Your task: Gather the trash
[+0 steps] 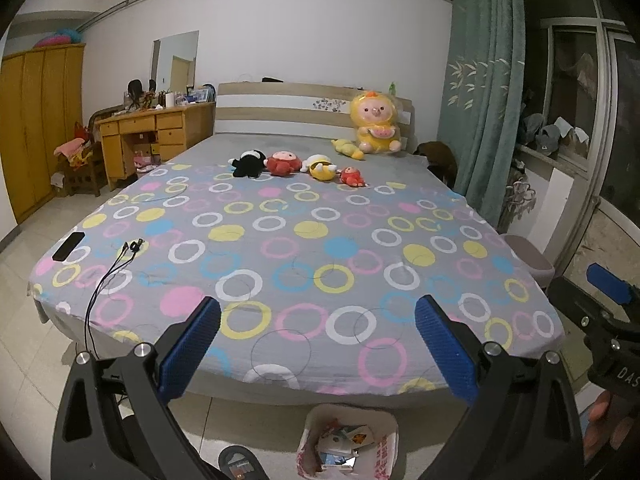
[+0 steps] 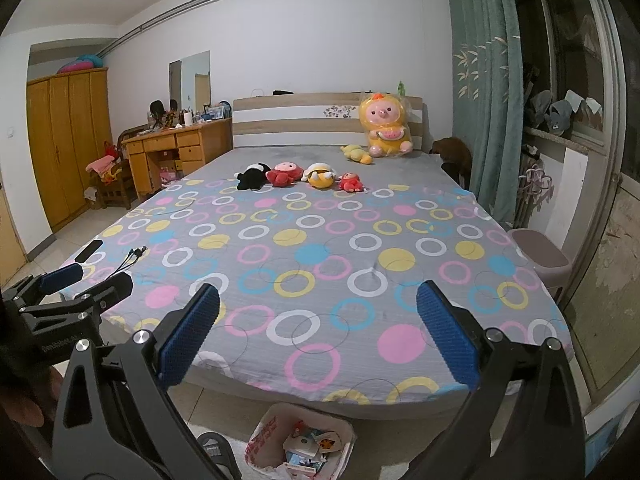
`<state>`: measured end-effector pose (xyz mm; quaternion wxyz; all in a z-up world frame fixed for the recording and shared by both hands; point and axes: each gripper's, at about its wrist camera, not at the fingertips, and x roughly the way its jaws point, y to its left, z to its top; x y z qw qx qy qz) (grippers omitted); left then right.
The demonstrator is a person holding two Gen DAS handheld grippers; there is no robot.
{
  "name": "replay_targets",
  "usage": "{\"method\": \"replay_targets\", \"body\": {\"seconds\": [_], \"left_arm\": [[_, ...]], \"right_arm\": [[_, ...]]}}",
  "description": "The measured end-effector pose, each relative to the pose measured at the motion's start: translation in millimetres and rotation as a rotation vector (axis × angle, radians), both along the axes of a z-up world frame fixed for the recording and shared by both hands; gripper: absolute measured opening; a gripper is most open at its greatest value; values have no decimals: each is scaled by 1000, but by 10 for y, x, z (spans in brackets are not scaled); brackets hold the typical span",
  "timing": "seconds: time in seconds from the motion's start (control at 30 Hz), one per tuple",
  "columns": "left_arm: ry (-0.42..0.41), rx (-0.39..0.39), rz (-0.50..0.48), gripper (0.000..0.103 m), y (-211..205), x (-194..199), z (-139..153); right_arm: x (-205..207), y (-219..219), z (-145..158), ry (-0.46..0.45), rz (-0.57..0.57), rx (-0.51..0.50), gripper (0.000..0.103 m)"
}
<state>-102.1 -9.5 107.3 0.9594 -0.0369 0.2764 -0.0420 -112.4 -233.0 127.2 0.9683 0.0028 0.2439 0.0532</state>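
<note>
A small bin lined with a white printed bag (image 1: pixel 347 440) (image 2: pixel 300 444) stands on the floor at the foot of the bed, holding several paper scraps and wrappers. My left gripper (image 1: pixel 318 340) hovers open above it, blue pads wide apart with nothing between them. My right gripper (image 2: pixel 318 336) is also open and empty, held beside the left at about the same height. Each gripper shows at the edge of the other's view. The bed (image 1: pixel 280 240) (image 2: pixel 320 248) carries a grey sheet with coloured circles.
Several plush toys (image 1: pixel 296 164) (image 2: pixel 300 174) lie in a row mid-bed, and a big yellow one leans on the headboard. A black phone (image 1: pixel 69 246) and cable (image 1: pixel 112 268) lie at the bed's left corner. A slipper (image 1: pixel 240 462) sits left of the bin. A stool (image 2: pixel 540 256) stands right.
</note>
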Motion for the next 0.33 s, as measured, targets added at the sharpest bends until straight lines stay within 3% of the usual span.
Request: {"method": "replay_targets", "body": {"seconds": [0.17, 0.33], "left_arm": [[15, -28, -8, 95, 31, -1, -25], [13, 17, 24, 95, 30, -10, -58]], "right_arm": [[2, -6, -3, 0, 0, -3, 96], [5, -8, -13, 0, 2, 0, 96]]}}
